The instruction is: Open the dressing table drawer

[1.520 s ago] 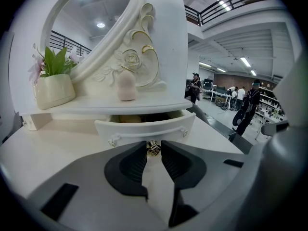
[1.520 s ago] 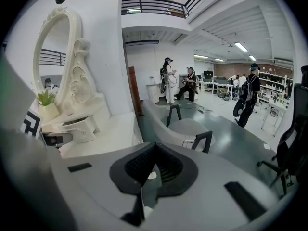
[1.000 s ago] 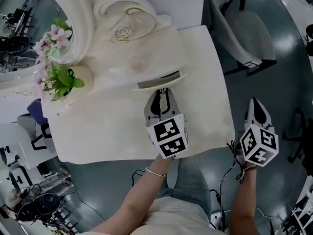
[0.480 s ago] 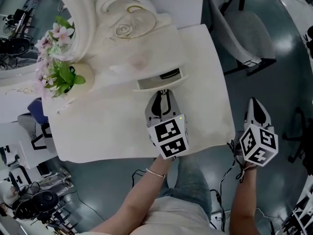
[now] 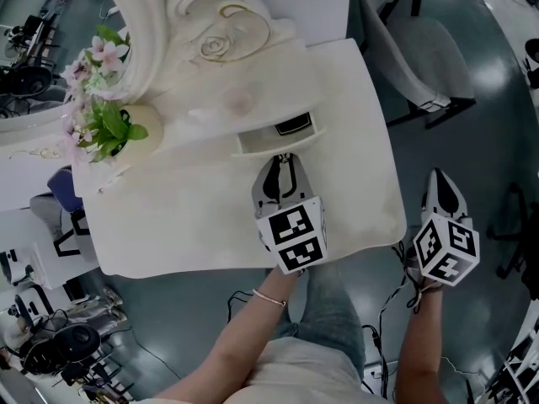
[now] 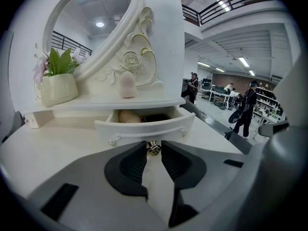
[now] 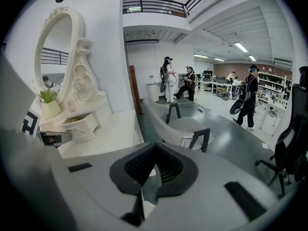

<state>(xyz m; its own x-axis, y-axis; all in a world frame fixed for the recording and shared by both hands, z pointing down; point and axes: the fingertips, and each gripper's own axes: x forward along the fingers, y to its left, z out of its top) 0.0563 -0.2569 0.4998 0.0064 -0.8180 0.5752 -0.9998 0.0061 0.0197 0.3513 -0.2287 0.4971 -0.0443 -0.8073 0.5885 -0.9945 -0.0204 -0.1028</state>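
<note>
Pulled the drawer (image 5: 276, 140) a little further out from under the mirror (image 5: 156, 23) over the last second; wider slot on top now, with a dark item (image 5: 293, 126) and a pale rounded thing (image 6: 128, 116) showing inside. Reads as real progress: opening under way, partly done, probably more travel to come. Gripping the small metal knob (image 6: 153, 148) on the drawer front with the left claw (image 5: 282, 162), pads pressed on either side of it, on the side facing away from the mirror. Holding the right claw (image 5: 439, 178) closed on nothing, parked well away from the mirror, out past the corner of the worktop (image 5: 168, 225) and over the floor. Plenty of bare worktop on the pull line away from the mirror, so no obstacle to drawing straight back; worth minding the front edge, though, with the body standing just beyond it. Nothing to snag from the vase (image 5: 145, 130) of flowers tucked beside the mirror, well off the pull line. Grey chair (image 5: 421, 61) off to the mirror's side, beyond the worktop's side edge, so only a concern for a wide swing of the right claw. Best kept level and square, to avoid jamming the drawer.
</note>
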